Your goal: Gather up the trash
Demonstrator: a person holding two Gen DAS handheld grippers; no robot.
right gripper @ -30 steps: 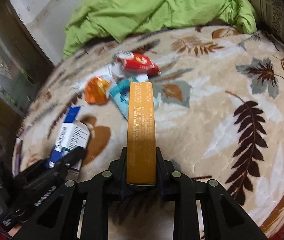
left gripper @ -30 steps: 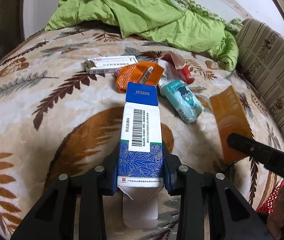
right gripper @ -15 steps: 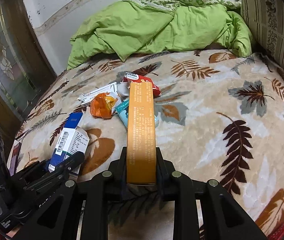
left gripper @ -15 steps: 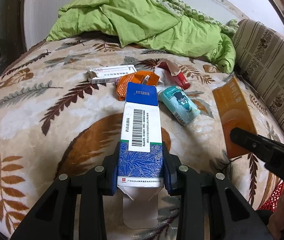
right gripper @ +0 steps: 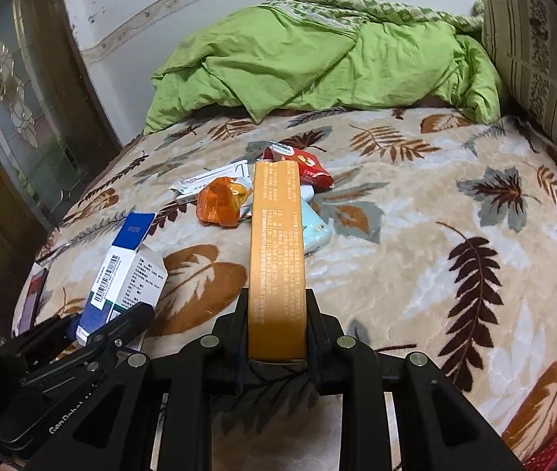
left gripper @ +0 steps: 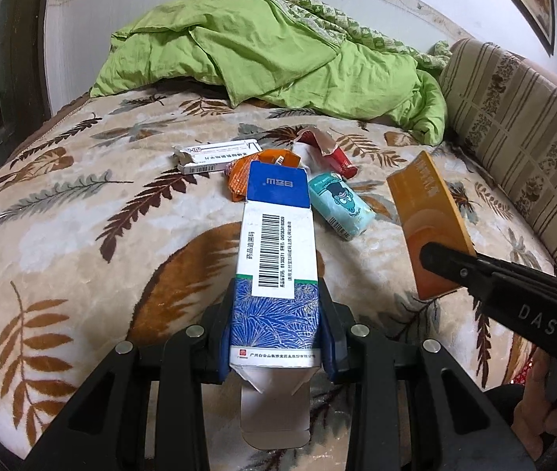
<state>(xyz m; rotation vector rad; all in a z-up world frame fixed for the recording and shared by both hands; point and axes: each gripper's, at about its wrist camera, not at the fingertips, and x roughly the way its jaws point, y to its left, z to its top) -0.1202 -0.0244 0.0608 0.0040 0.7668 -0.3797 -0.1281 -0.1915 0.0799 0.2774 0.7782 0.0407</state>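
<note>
My left gripper (left gripper: 276, 333) is shut on a blue and white medicine box (left gripper: 274, 251) with a barcode, held above the bed; the same box (right gripper: 121, 274) shows at the left of the right wrist view. An orange flat box (right gripper: 276, 251) stands edge-up in my right gripper (right gripper: 276, 329), which is shut on it; the left wrist view shows that box (left gripper: 427, 216) at the right. On the blanket beyond lie a white carton (left gripper: 219, 155), an orange wrapper (left gripper: 255, 167), a red packet (left gripper: 333, 153) and a teal tissue pack (left gripper: 341, 204).
A leaf-patterned blanket (right gripper: 435, 235) covers the bed. A crumpled green quilt (left gripper: 278, 62) is heaped at the far end by the wall. A striped cushion (left gripper: 514, 125) lines the right side. A dark wooden door (right gripper: 11, 117) stands at the left. Something red (right gripper: 553, 447) shows below the bed's near right corner.
Both grippers have drawn back and risen with their boxes, so the remaining litter looks farther off and more of the wall and quilt shows. Grips are unchanged.
</note>
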